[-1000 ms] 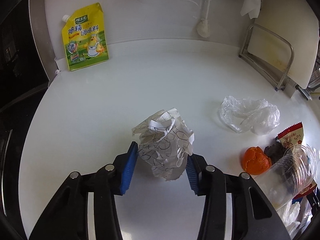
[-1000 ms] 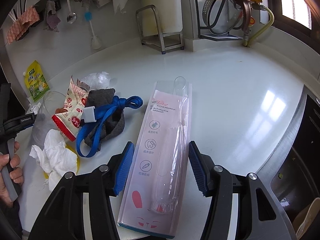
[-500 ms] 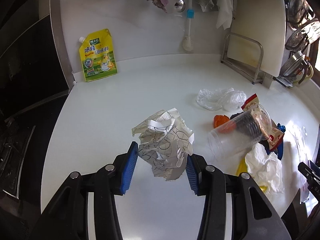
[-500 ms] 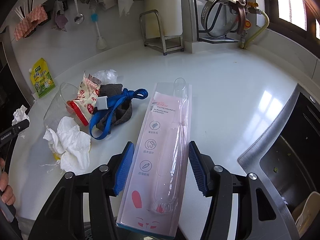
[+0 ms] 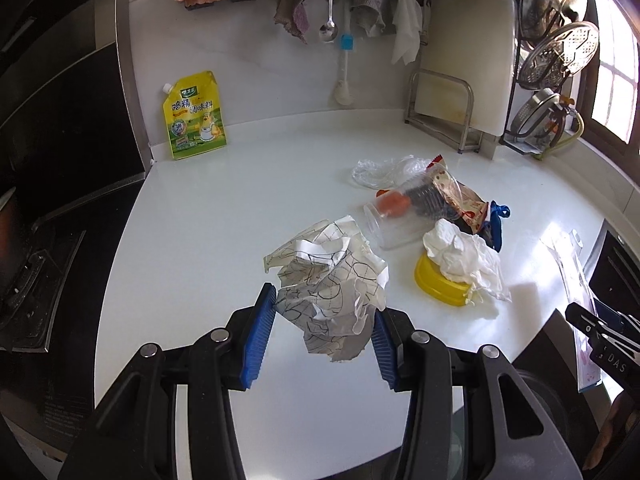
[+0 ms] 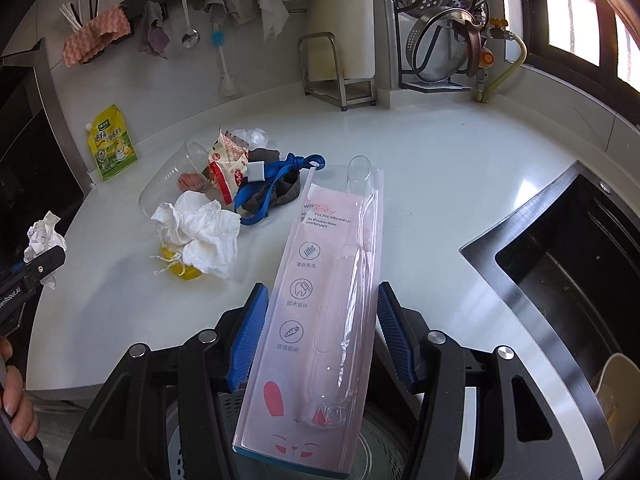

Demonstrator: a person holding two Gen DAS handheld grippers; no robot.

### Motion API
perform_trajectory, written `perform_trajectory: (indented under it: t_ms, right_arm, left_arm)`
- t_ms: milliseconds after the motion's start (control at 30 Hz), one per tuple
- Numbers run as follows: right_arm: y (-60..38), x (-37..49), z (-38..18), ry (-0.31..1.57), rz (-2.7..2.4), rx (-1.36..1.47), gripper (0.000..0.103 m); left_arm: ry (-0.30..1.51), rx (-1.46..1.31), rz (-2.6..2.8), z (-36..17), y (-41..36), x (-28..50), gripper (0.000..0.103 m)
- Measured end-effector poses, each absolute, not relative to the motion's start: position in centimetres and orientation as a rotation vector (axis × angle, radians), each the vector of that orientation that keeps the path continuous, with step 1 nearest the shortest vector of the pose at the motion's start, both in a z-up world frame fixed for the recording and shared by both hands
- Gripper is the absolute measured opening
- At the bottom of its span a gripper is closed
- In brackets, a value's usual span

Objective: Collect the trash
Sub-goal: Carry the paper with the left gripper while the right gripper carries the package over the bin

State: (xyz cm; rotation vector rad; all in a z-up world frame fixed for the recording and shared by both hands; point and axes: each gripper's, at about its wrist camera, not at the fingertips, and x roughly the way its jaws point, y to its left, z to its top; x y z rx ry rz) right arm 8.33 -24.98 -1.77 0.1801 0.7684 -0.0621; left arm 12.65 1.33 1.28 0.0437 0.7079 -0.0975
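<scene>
Both hand-held grippers grip trash: left (image 5: 324,330) crumpled paper (image 5: 332,284), right (image 6: 318,334) toothbrush package (image 6: 320,304).

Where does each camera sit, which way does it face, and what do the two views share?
Left wrist: rides the left gripper, facing the back wall; its fingers clamp crumpled paper.
Right wrist: rides the right gripper, facing the dish rack, gripping toothbrush packaging.
Shared: white tissue, plastic cup, yellow pouch.

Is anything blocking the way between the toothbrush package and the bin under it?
Nothing visible does. The right claw holds the toothbrush package with its lower end over the bin, and nothing shows between them.
</scene>
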Motion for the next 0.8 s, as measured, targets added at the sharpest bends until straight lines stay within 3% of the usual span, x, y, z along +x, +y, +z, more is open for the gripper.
perform_trajectory:
  t_ms: [800]
  right_arm:
    - [-23.7, -5.4, -5.3, 0.829, -0.025, 0.188, 0.054]
  left_arm:
    - [0.710, 0.149, -0.306, -2.5, -6.1, 0.5, 0.045]
